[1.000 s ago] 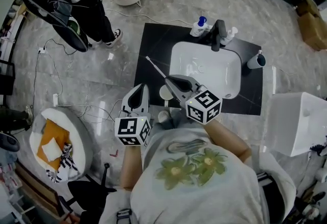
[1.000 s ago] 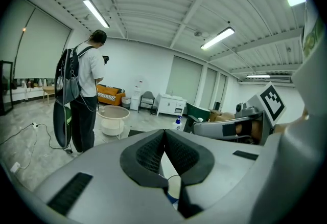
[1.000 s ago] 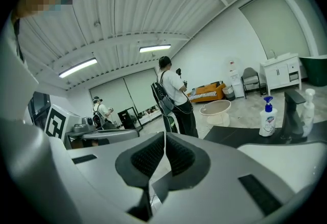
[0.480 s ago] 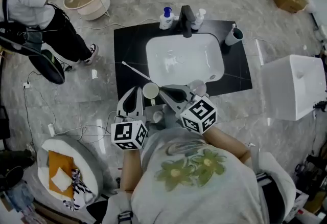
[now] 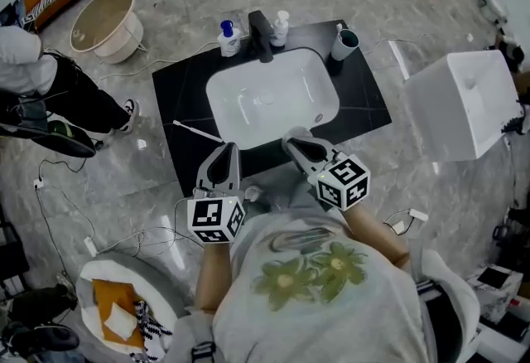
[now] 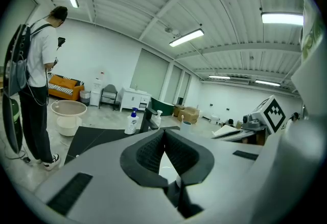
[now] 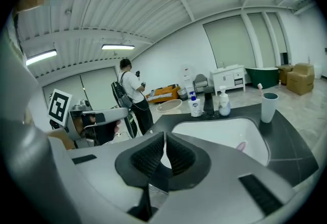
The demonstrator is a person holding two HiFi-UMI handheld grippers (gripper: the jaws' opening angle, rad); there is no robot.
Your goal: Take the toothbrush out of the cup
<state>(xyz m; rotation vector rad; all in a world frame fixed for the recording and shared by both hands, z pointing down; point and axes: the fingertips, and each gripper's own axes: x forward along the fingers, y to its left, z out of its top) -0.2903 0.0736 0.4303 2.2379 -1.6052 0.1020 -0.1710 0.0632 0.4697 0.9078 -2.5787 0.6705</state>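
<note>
A person holds two grey plastic two-jaw grippers side by side in front of the torso, both pointing forward. The left gripper [image 5: 222, 156] and the right gripper [image 5: 298, 142] each have jaws pressed together, holding nothing. Bare forearms [image 5: 374, 230] are bent.

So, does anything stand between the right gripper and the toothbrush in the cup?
Nothing visible does. Between the right gripper and the cup holding the toothbrush lie only the open sink and the counter. The faucet and two bottles stand along the back edge, left of the cup, off that line.
</note>
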